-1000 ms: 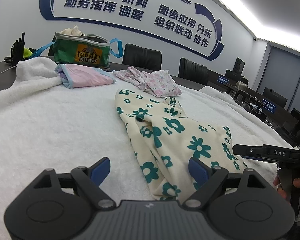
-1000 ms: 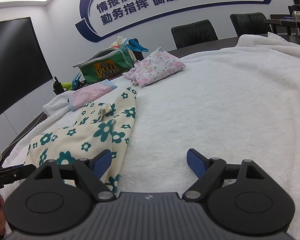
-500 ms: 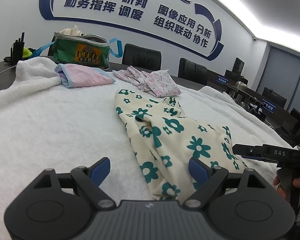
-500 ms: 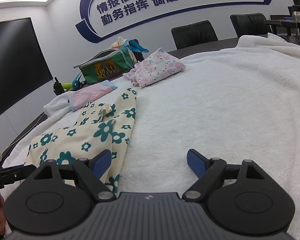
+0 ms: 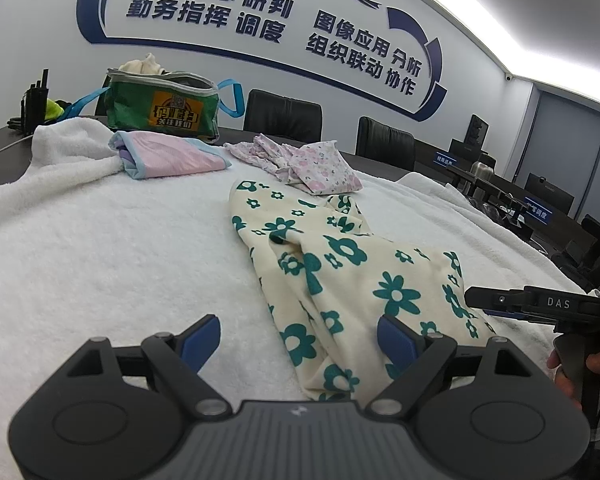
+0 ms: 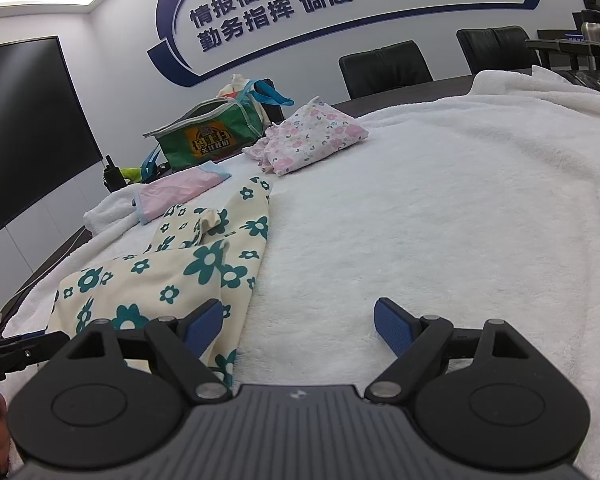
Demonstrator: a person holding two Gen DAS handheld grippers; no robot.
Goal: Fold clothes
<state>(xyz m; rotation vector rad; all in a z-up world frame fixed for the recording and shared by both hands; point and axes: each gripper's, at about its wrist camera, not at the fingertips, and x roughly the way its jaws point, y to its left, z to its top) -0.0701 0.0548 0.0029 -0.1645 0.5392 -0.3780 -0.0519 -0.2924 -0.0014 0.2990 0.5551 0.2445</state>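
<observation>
**Floral garment spread out, fold not yet begun**

The cream garment with green flowers (image 5: 340, 276) lies rumpled and unfolded on the white towel (image 5: 100, 264) that covers the worktop, just ahead of both tools. Its near hem sits between the jaws of the left tool (image 5: 300, 340), while in the right wrist view it lies to the left, its edge passing under the left finger of the right tool (image 6: 298, 326).

Both tools stand with jaws wide apart and grip nothing; neither pad presses on cloth. The person's hand (image 5: 572, 364) shows at the edge of the left view, holding the right tool's handle.

As for progress, I judge 2 pieces already done: a pink garment with blue trim (image 5: 168, 158) lies folded flat at the far side, and a pink-flowered garment (image 5: 320, 164) sits beside it, though from this low angle it looks only loosely folded and I cannot be sure. The green-flowered piece is left to do in full: take hold of an edge, straighten it, fold.

Count: 3 garments on the towel, 1 green bag (image 5: 164, 104) behind them with pale cloth poking out, 2 tools, 2 black chairs (image 5: 284, 118) at the wall.
</observation>
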